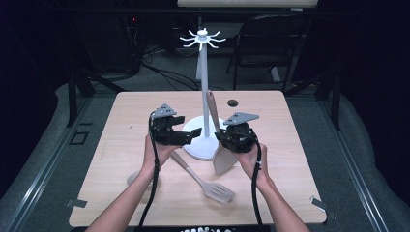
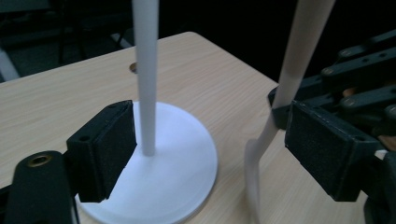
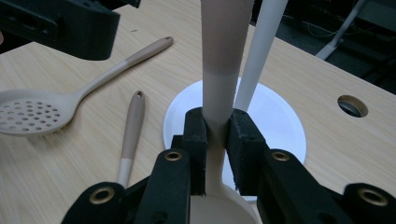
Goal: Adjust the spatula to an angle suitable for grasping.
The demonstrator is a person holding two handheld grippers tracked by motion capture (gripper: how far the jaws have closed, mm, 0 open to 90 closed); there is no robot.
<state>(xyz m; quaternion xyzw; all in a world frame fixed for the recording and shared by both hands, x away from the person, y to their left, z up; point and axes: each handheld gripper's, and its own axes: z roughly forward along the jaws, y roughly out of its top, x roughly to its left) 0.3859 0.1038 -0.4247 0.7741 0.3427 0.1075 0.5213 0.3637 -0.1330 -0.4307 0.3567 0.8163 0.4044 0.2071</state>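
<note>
Spatula: clamped upright in right gripper by the neck, blade down, handle tip leaning beside the pole.
Right gripper: jaws closed tight on the spatula.
Left gripper: jaws apart, nothing pinched; pole standing between them in left gripper view, untouched.
Rack: white hooks atop the pole, round base on the table.
Step, as judged: hanging the spatula on a hook.
Doing it well: lift straight up, keep the handle tip clear of the pole, line up the hanging hole with one hook, steady the pole with the left gripper against tipping.
Table: pale wood; slotted turner and skimmer lying loose.
Room: dark, chair behind, cables on floor.
</note>
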